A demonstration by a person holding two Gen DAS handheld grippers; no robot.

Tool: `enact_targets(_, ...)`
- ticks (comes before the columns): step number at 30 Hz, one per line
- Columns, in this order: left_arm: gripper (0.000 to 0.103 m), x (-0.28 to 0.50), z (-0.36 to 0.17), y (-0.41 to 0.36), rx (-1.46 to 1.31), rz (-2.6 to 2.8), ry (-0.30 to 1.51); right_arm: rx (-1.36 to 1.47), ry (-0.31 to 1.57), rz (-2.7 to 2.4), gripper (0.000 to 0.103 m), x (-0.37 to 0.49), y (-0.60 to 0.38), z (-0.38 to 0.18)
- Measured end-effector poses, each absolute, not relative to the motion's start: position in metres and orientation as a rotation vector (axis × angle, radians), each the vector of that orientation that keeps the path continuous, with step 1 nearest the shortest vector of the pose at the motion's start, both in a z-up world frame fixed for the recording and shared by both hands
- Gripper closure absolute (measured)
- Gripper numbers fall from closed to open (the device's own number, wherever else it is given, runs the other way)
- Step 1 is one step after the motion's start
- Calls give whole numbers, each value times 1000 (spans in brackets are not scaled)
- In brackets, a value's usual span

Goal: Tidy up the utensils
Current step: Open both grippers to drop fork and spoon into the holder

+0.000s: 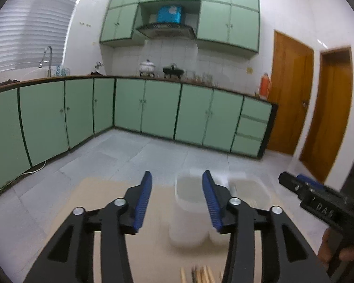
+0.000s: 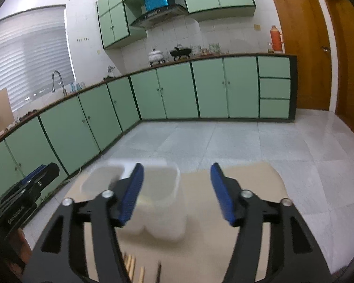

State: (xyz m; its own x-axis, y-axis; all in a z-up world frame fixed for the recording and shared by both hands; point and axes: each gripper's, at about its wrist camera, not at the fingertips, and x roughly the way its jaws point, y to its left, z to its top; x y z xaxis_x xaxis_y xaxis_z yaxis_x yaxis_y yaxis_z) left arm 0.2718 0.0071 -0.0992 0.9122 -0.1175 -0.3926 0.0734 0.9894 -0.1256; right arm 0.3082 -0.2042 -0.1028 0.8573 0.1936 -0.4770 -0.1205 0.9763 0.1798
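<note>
Both the left hand-held gripper (image 1: 177, 179) and right hand-held gripper (image 2: 177, 172) hover wide open, holding nothing. The translucent 2-compartment holder (image 1: 191, 212) stands just ahead; chopsticks (image 1: 198, 274) lie beneath, ungrasped. Next, one likely lowers onto them.

Holder (image 1: 193, 202): translucent frosted plastic, matt. Table (image 1: 101, 202): beige, matt, smooth. Chopsticks (image 1: 200, 274) at 6 o'clock: pale wood. Left gripper (image 1: 177, 202): black plastic, ribbed blue pads (image 1: 142, 200), shiny metal screws.
</note>
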Motion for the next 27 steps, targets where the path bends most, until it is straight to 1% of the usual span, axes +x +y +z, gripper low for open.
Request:
enact_targets(1, 55, 260, -103, 8, -102, -99, 432, 146, 527, 169, 34, 300, -206, -105)
enact_targets(3, 54, 242, -112, 12, -115, -98, 495, 129, 569, 164, 33, 271, -209, -116)
enact_targets(8, 53, 188, -153, 16, -109, -104, 647, 110, 681, 153, 32, 205, -208, -148)
enact_targets(12, 53, 151, -181, 17, -104, -97, 720, 115, 723, 123, 32, 151, -204, -168)
enact_targets(14, 53, 141, -187, 16, -110, -89, 733, 128, 730, 118, 32, 133, -203, -174)
enact_targets(21, 53, 110, -205, 13, -75, -92, 718, 90, 726, 135, 39, 97, -187, -189)
enact_targets(27, 53, 96, -212, 11, -70, -94, 698, 68, 717, 135, 49, 82, -177, -200)
